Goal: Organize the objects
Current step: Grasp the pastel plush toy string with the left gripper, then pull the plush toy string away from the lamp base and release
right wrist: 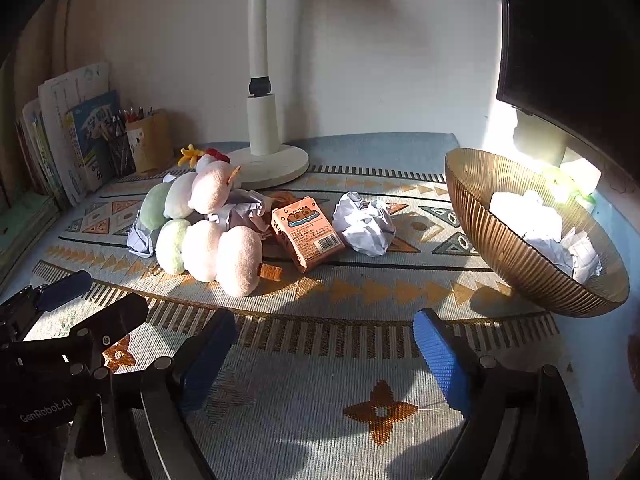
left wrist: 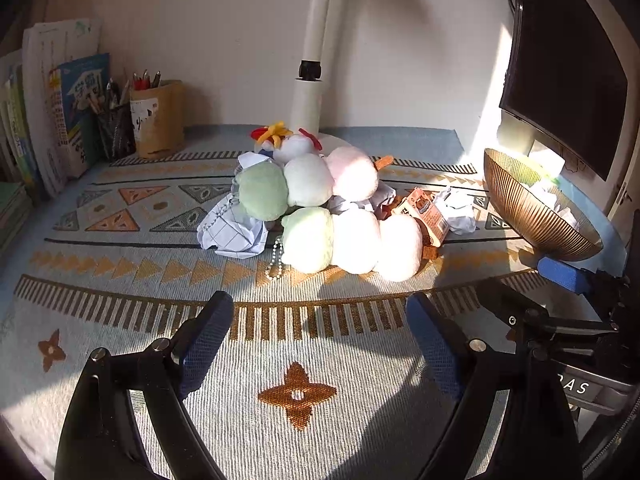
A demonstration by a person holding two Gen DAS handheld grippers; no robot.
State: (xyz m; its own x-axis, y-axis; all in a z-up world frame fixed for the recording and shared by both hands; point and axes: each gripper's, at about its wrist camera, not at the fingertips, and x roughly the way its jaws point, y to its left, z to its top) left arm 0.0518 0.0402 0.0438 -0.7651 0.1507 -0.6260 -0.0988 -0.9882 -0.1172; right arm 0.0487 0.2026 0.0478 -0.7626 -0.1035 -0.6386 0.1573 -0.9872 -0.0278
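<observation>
A pile of plush dango toys [left wrist: 320, 208] [right wrist: 208, 232] lies mid-table on crumpled paper [left wrist: 232, 228]. An orange carton [right wrist: 306, 236] [left wrist: 424, 216] lies to their right, then a crumpled paper ball [right wrist: 366, 226] [left wrist: 458, 210]. A ribbed brown bowl [right wrist: 500, 248] [left wrist: 532, 216] at the right holds crumpled paper. My left gripper [left wrist: 320, 340] is open and empty in front of the plush pile. My right gripper [right wrist: 324, 352] is open and empty, short of the carton and bowl.
A white lamp stand [right wrist: 264, 152] stands at the back. Pen holders [left wrist: 156, 120] and books [left wrist: 68, 120] stand at the back left. A dark monitor [left wrist: 568, 68] hangs at the right. A patterned cloth [left wrist: 296, 400] covers the table.
</observation>
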